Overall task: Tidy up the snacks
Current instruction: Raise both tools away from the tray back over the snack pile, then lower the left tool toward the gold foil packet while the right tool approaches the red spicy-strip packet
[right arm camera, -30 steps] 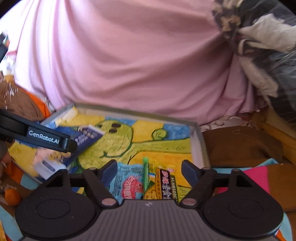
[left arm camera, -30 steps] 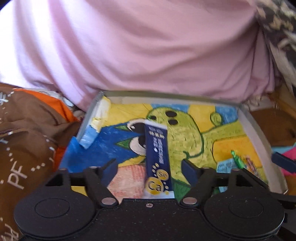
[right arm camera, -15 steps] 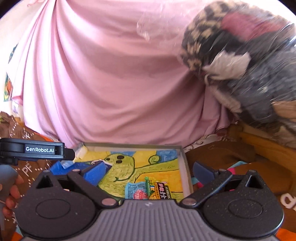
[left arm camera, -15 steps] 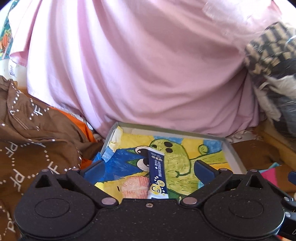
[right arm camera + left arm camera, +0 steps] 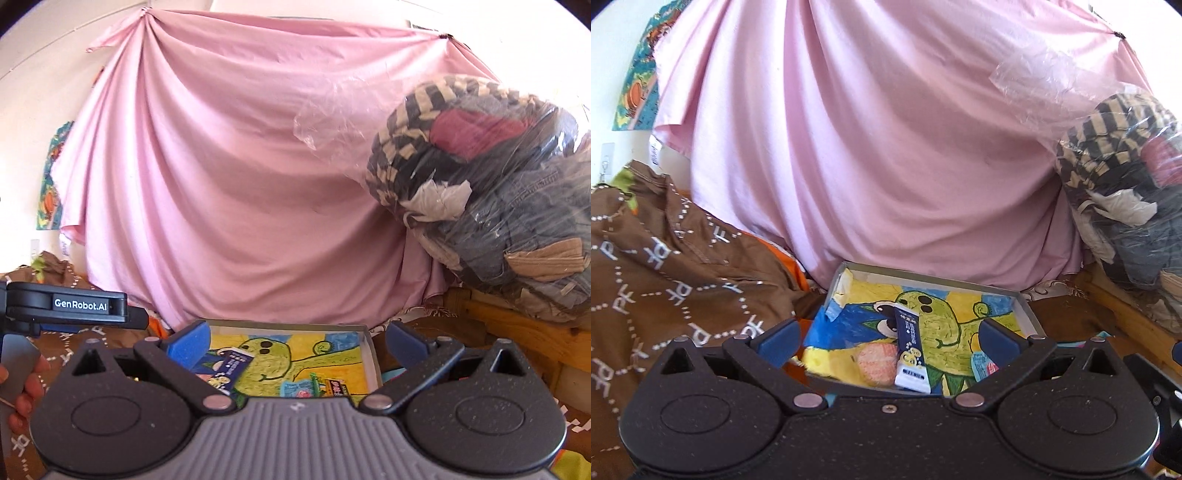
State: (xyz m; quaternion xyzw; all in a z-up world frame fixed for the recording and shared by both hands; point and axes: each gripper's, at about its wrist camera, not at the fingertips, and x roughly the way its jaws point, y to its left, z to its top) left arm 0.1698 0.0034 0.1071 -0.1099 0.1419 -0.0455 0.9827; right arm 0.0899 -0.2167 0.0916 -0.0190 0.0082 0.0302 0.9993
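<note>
A shallow box [image 5: 1027,308] lined with a yellow and green cartoon drawing lies low in both views. Inside it rest a dark blue stick packet [image 5: 910,347], a round orange snack [image 5: 877,363] and a light blue pouch [image 5: 982,363]. In the right wrist view I see the same box [image 5: 371,354], the blue stick packet [image 5: 231,367], a light blue pouch [image 5: 299,387] and a yellow-black packet [image 5: 338,387]. My left gripper [image 5: 890,339] hangs open above the box's near edge, holding nothing. My right gripper [image 5: 297,341] is open too and holds nothing.
A pink sheet [image 5: 229,177] hangs behind the box. A clear bag of clothes [image 5: 491,192] is piled on the right over a wooden edge [image 5: 517,332]. Brown patterned cloth [image 5: 665,280] lies to the left. A hand [image 5: 26,387] grips the left tool's handle.
Both grippers have pulled back and up from the box and their jaws have spread wider. The snacks in the box have stayed in place.
</note>
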